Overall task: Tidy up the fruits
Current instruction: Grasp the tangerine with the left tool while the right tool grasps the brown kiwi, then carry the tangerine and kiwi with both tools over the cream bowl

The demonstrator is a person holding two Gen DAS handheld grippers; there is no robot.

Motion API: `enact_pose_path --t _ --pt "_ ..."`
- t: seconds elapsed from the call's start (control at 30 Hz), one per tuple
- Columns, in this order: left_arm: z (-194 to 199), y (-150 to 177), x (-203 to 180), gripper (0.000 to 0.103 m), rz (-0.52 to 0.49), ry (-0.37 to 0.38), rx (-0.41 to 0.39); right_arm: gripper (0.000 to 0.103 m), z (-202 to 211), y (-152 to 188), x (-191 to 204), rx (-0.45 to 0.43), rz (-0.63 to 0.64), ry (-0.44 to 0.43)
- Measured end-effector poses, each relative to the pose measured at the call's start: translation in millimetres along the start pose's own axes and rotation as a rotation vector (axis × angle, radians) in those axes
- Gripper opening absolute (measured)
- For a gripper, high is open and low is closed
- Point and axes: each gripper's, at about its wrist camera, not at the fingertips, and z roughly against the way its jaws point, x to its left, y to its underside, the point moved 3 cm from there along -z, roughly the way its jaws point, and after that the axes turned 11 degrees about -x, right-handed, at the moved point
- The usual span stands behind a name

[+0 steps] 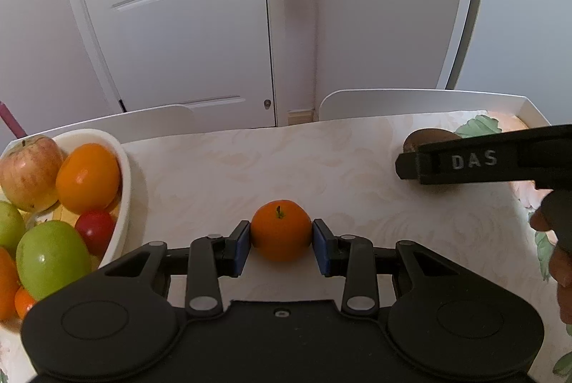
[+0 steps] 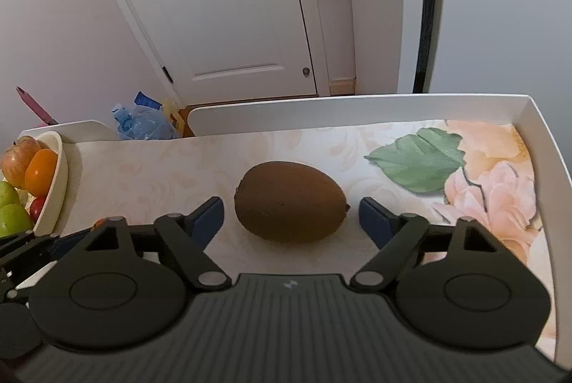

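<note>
A small orange tangerine sits on the floral tabletop, and my left gripper is shut on it, its blue pads pressed against both sides. In the right wrist view a brown kiwi lies on the table between the blue pads of my right gripper, which is open with a gap showing on each side. From the left wrist view the kiwi is half hidden behind a right gripper finger. The white fruit bowl at the left holds apples, oranges and a small red fruit.
The table has a raised white rim along its far and right edges. A person's fingers hold the right gripper at the frame's edge. Beyond the table are a white door and a blue water bottle on the floor.
</note>
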Motion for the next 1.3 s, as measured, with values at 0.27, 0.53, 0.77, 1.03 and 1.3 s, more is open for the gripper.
enact_pose_path --t 0.27,0.53,0.77,1.03,1.3 --pt "11 -1 3 0.04 0.014 -0.015 -0.01 0.079 0 -2 12 -0.03 0.053 0.032" --pt "36 -2 7 0.04 0.047 -0.03 -0.04 0.079 20 -10 32 -0.055 0.088 -0.018" --pt "71 -8 16 0.04 0.072 -0.066 -0.093 0.079 46 -26 53 -0.086 0.109 -0.061" --pt "117 -29 42 0.04 0.103 -0.085 -0.161 0.079 85 -48 85 -0.13 0.133 -0.108" --pt "149 -45 81 0.04 0.094 -0.1 -0.202 0.079 113 -63 123 -0.157 0.125 -0.139"
